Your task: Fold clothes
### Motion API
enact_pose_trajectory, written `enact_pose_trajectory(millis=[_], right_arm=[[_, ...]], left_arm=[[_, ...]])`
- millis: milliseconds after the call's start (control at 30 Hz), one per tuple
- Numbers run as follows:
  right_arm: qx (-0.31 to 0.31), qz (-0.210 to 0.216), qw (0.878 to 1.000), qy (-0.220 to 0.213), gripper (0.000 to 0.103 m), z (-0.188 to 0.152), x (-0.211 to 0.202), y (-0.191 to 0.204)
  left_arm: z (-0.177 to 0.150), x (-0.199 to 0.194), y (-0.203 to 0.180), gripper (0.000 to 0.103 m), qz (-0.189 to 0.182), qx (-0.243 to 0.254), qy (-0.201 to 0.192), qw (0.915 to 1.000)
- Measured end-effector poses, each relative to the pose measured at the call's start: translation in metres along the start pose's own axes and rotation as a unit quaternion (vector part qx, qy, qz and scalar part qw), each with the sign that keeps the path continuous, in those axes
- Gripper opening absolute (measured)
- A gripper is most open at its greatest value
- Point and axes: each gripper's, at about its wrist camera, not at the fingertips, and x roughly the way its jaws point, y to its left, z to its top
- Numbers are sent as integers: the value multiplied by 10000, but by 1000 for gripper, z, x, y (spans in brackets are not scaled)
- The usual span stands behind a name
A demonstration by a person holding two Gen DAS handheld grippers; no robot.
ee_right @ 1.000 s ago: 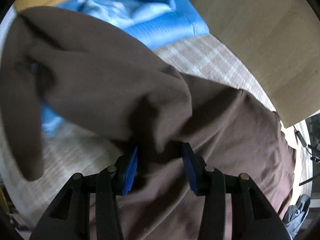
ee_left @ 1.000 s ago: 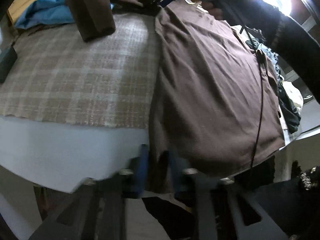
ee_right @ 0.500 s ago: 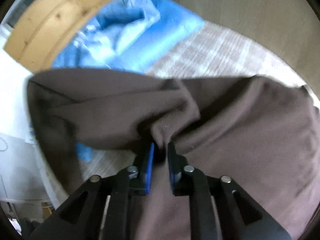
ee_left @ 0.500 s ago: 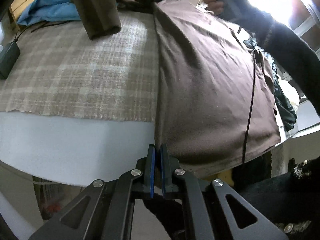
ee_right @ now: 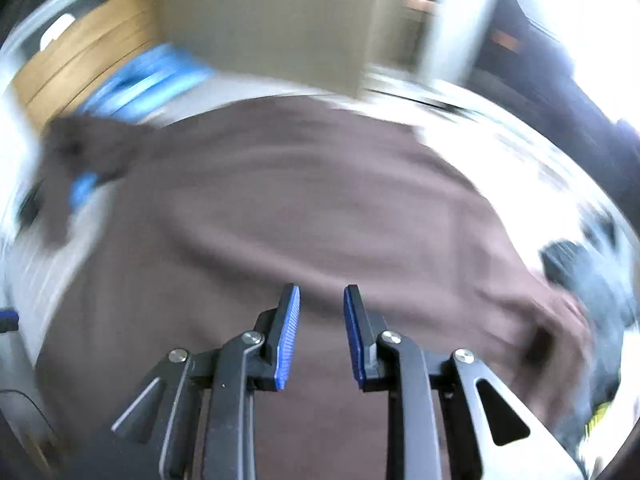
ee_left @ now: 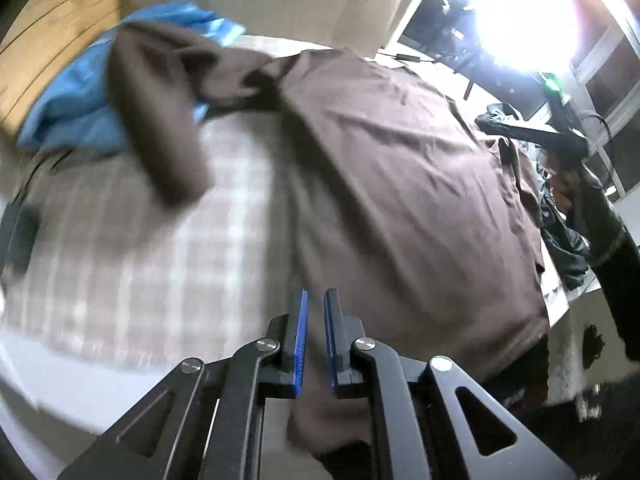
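A brown long-sleeved garment [ee_left: 400, 184] lies spread over a plaid blanket [ee_left: 132, 248] on the bed, its body running down toward the near edge and part of its hem hanging off it, with one sleeve [ee_left: 160, 120] flopped out to the side over a crumpled blue garment [ee_left: 72, 104] by the wooden headboard [ee_left: 48, 36]. The left gripper [ee_left: 314, 300] hovers above the near hem with only a narrow slit between its blue pads and no cloth in them; the right gripper [ee_right: 320, 300] is spread wider over the body of the fabric, likewise holding nothing. Both views are smeared, so the tools seem to be moving fast. The risk, as I see it, is the overhanging hem: its weight could drag the cloth off the mattress, or a hasty pinch could catch the blanket along with it and spoil any fold.
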Motion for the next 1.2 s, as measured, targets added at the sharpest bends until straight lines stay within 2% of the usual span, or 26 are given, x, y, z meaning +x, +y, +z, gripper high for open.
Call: enact_pose_trajectory(millis=[67, 100, 200, 233, 300, 367, 533, 567, 600, 633, 667, 800, 867, 900, 967, 1000, 1033, 1067, 1100, 1200], right_arm=[[545, -350, 9977, 197, 24, -4, 1, -60], [649, -531, 9963, 186, 31, -5, 2, -80], [802, -590, 9948, 201, 36, -1, 10, -124], [718, -556, 9957, 157, 37, 6, 15, -126], [415, -703, 9966, 121, 52, 26, 33, -130], [216, -909, 9953, 244, 52, 41, 57, -129], [194, -768, 9947, 657, 52, 56, 101, -146], [191, -724, 9950, 655, 49, 56, 105, -146], [188, -580, 9966, 558, 21, 55, 103, -145], [160, -432, 9974, 551, 2, 53, 101, -142], [51, -472, 9975, 514, 2, 52, 97, -138], [-702, -1266, 9893, 165, 0, 51, 69, -128], [-175, -2124, 9769, 125, 0, 53, 68, -166], [140, -1814, 9832, 132, 0, 53, 66, -178], [770, -810, 9936, 152, 0, 52, 59, -198], [729, -519, 9960, 33, 6, 54, 55, -193], [542, -383, 9978, -5, 15, 60, 55, -183], [341, -220, 9992, 46, 38, 67, 59, -171], [181, -133, 9997, 63, 50, 73, 65, -160], [-272, 64, 9996, 80, 50, 89, 82, -127]], left_arm=[[13, 22, -8, 8, 65, 193, 184, 9996], [19, 33, -12, 10, 108, 288, 294, 9991], [23, 56, -15, 9, 148, 348, 531, 9979], [23, 63, -16, 9, 160, 349, 621, 9973], [21, 71, -16, 9, 215, 359, 708, 9966], [18, 77, -16, 9, 275, 371, 780, 9959], [14, 79, -12, 9, 210, 231, 777, 9965], [14, 79, -11, 9, 201, 205, 781, 9965], [14, 80, -11, 9, 202, 188, 792, 9965], [14, 80, -11, 9, 207, 174, 808, 9964], [14, 80, -11, 9, 211, 160, 823, 9963], [16, 81, -16, 9, 258, 169, 792, 9964], [17, 81, -19, 9, 273, 163, 754, 9966], [16, 81, -19, 9, 270, 164, 731, 9968], [15, 81, -19, 9, 262, 163, 715, 9970], [15, 81, -19, 9, 258, 162, 710, 9970], [15, 82, -20, 9, 267, 175, 723, 9969], [16, 83, -21, 9, 280, 194, 745, 9966], [17, 84, -22, 9, 293, 213, 767, 9964], [19, 86, -24, 9, 332, 270, 832, 9956]])
